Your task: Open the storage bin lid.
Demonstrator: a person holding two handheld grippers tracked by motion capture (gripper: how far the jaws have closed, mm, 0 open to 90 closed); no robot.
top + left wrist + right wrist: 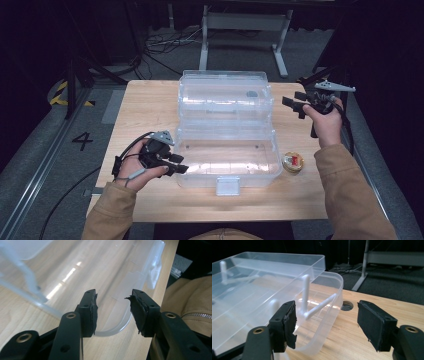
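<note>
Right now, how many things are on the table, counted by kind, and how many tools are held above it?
Clear plastic box, lid open: 1
Small round item beside the box: 1
Handheld tools, both open: 2 (left tool, right tool)
Total: 4

The clear, glossy plastic storage box [227,160] is smooth and catches bright glints; its open see-through plastic lid [225,92] looks the same. The pale wooden table [145,107] has a matt, fine-grained finish. The left claw [113,315] and right claw [327,326] are matt black plastic with rough, frayed rubbery pads [137,315]. The sleeve [350,195] is tan cloth.
</note>
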